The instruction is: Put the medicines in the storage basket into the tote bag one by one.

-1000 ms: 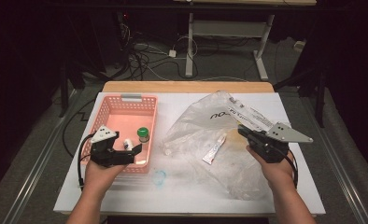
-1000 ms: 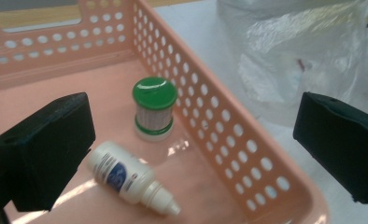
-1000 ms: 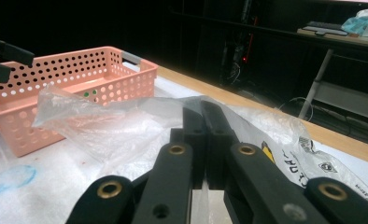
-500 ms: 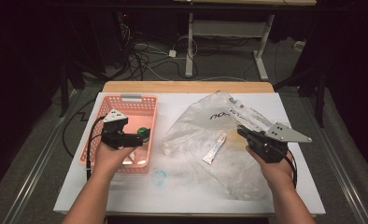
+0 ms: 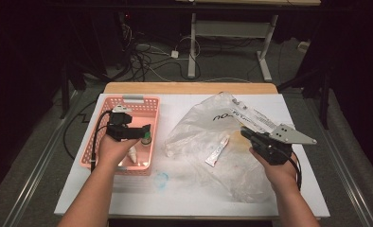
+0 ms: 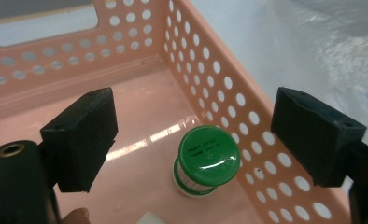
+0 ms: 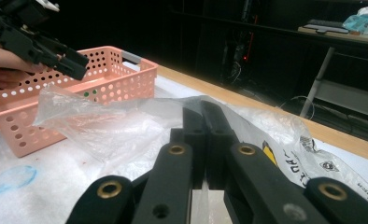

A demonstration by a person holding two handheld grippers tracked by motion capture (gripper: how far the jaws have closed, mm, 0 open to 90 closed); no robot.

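The green-capped bottle stands upright inside the pink basket, close to its perforated side wall, at the basket's four o'clock in the high view. The left gripper hovers over it, jaws wide apart but just now closing, touching nothing. The right gripper view shows its jaws closed, pinching the clear plastic bag at the table's three o'clock.

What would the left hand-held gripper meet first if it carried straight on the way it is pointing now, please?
Probably the green-capped bottle standing in the pink basket. It sits between the open jaws of the left hand-held gripper, which have just been closing, slightly nearer the right one; how far off it is remains unclear.
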